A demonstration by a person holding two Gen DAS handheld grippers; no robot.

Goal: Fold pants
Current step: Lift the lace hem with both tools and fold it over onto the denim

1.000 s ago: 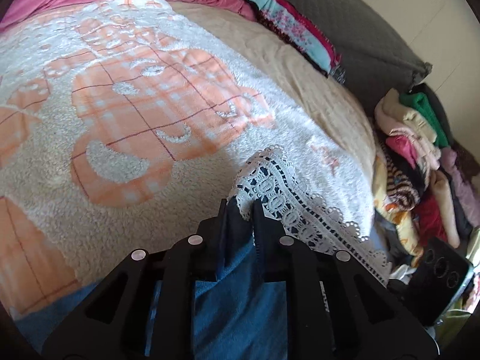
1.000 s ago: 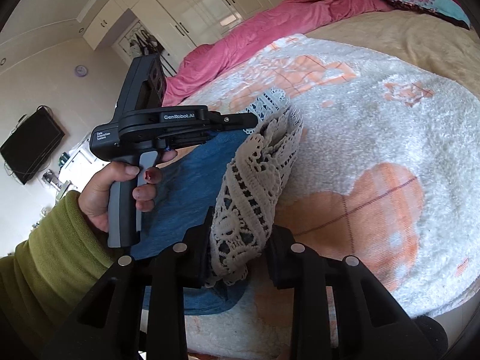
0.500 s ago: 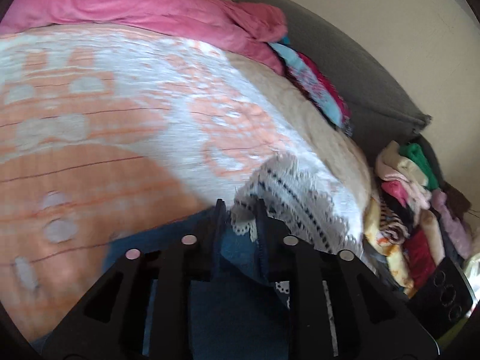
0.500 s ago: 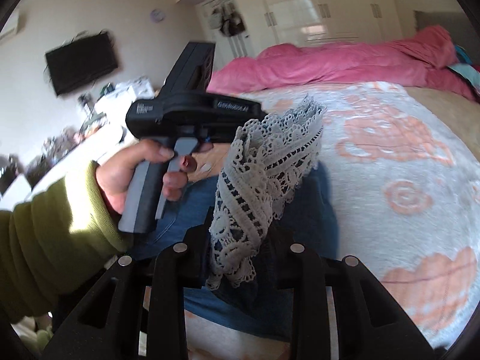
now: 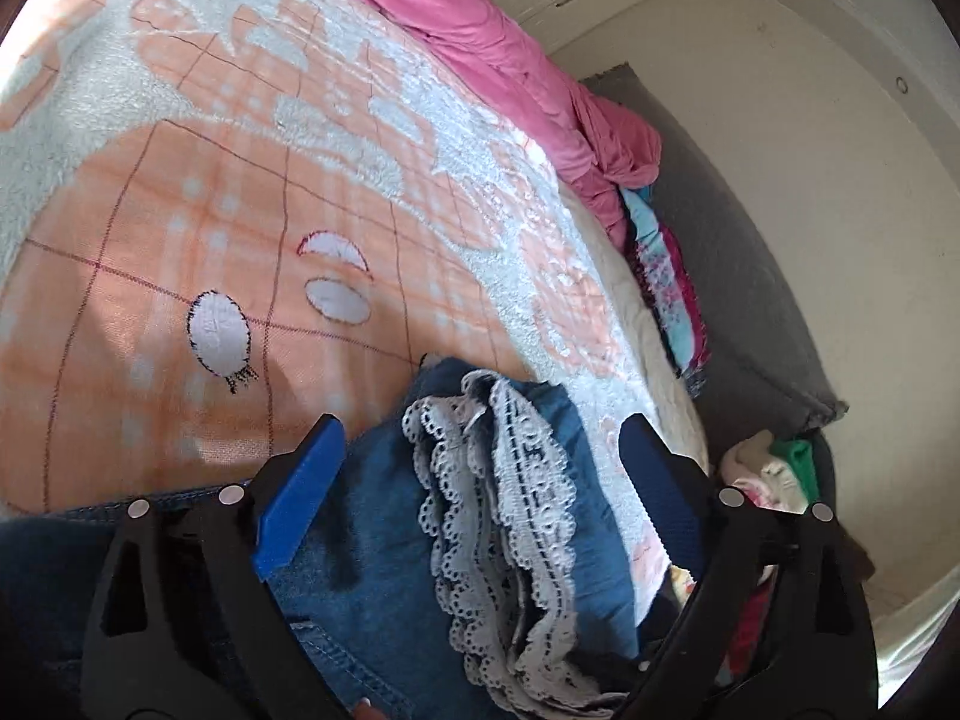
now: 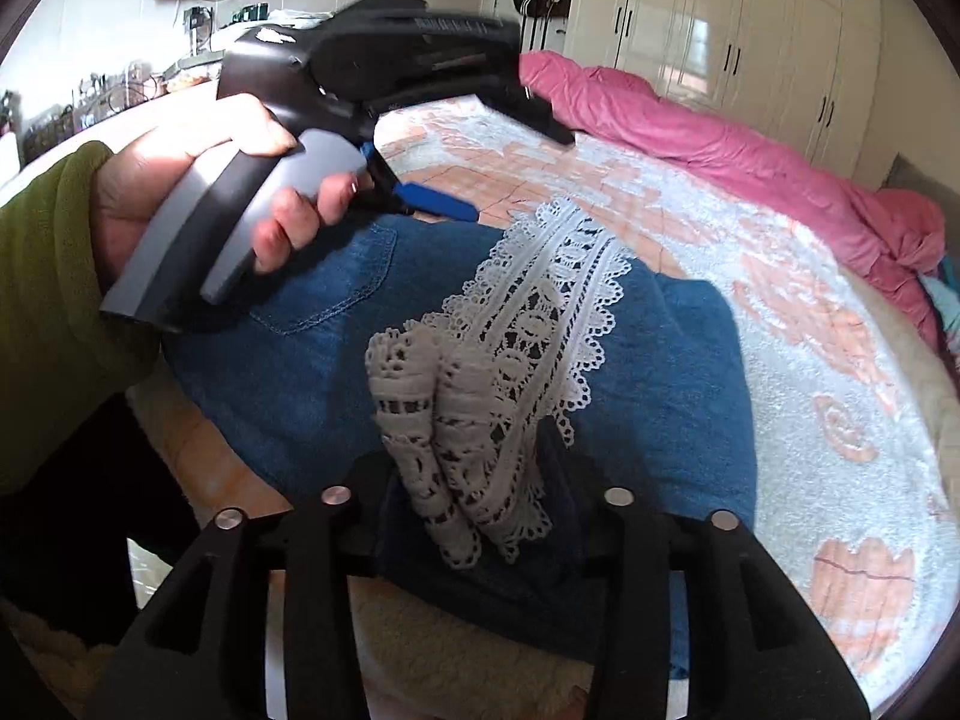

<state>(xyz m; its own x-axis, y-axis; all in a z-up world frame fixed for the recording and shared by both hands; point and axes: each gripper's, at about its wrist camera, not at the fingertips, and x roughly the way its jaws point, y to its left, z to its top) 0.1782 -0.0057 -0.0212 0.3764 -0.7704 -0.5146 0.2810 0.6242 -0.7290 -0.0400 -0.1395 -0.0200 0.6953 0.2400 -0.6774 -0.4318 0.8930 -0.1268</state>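
Note:
The blue denim pants [image 6: 312, 348] lie folded on the bed, with their white lace cuffs [image 6: 528, 324] laid over the waist part. In the left wrist view the pants [image 5: 360, 540] and the lace cuffs [image 5: 504, 498] sit between my spread fingers. My left gripper [image 5: 480, 444] is open and empty just above them; it also shows in the right wrist view [image 6: 480, 156]. My right gripper [image 6: 468, 468] is shut on the lace cuffs at the near edge of the pants.
A white and orange fleece blanket [image 5: 240, 210] covers the bed. A pink duvet [image 6: 720, 138] is bunched along the far side. A pile of clothes [image 5: 774, 474] lies by a grey cushion [image 5: 750, 300]. White wardrobes [image 6: 750, 30] stand behind.
Both grippers carried the lace cuffs over onto the waist part and laid them down. My left gripper has opened and let go; my right gripper still holds the cuffs.

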